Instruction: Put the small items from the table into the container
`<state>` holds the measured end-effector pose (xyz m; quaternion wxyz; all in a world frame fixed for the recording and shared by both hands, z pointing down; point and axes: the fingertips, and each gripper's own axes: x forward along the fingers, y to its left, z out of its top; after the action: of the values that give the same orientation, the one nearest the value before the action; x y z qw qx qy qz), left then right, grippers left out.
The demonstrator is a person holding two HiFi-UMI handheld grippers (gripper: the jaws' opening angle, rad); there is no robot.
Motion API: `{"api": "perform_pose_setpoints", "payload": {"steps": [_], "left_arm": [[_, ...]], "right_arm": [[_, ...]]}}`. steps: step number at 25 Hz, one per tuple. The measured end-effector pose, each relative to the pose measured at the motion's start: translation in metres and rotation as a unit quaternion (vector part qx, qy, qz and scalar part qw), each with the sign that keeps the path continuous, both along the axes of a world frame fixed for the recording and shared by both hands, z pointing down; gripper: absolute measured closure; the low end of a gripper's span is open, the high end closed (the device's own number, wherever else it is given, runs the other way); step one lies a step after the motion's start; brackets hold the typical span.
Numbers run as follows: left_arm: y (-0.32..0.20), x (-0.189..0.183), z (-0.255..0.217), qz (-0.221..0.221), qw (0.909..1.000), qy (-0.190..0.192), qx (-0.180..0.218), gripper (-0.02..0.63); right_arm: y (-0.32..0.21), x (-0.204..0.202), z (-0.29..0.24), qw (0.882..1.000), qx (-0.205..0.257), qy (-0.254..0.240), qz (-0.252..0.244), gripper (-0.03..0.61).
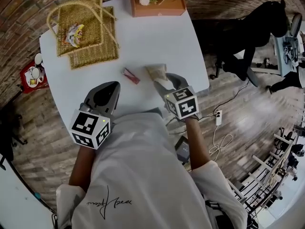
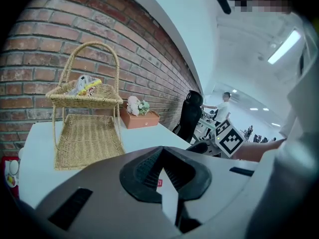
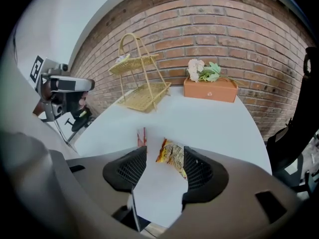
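A crinkled yellow snack packet [image 1: 156,71] lies on the white table [image 1: 157,42] near its front edge. My right gripper [image 1: 161,78] stands open over it; in the right gripper view the snack packet [image 3: 173,157] sits between the jaws, close to the right pad [image 3: 197,169]. A small red packet [image 1: 129,75] lies just left of it, and the same red packet [image 3: 141,136] shows beyond the left jaw. My left gripper [image 1: 111,86] hovers shut and empty at the front left. The two-tier wicker basket [image 1: 93,49] stands at the back left with one packet [image 1: 74,35] in its top tier.
An orange flower box [image 1: 157,1] stands at the table's back edge. On the floor, a red tray with cups [image 1: 32,73] lies left of the table, and a black office chair [image 1: 257,23] and a power strip [image 1: 218,117] are to the right.
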<state>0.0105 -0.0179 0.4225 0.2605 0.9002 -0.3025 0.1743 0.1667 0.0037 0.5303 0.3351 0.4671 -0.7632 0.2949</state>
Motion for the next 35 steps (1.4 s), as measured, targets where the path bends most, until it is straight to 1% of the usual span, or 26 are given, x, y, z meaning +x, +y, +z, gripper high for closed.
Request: {"api": "perform_pose_setpoints", "payload": {"steps": [6,17,21,25,35], "left_arm": [[-0.001,0.002,0.0,0.001,1.0,-0.002,-0.004,0.604],[-0.004,-0.001,0.007,-0.003,0.9998,-0.012,-0.013,0.604],[-0.005,-0.002,0.009,-0.009,0.9997,-0.016,-0.015,0.604],[-0.006,-0.004,0.01,-0.011,0.9996,-0.019,-0.017,0.604],[-0.009,-0.005,0.013,-0.01,0.9995,-0.022,-0.023,0.604]], "right_arm": [[0.0,0.002,0.012,1.0,-0.015,0.007,0.005,0.364],[-0.011,0.002,0.031,0.999,-0.026,-0.004,0.042,0.346],[-0.014,-0.001,0.038,0.999,-0.026,0.005,0.035,0.333],[-0.019,0.002,0.042,0.999,-0.025,0.024,0.034,0.322],[-0.022,0.002,0.053,0.998,-0.043,0.04,0.03,0.307]]}}
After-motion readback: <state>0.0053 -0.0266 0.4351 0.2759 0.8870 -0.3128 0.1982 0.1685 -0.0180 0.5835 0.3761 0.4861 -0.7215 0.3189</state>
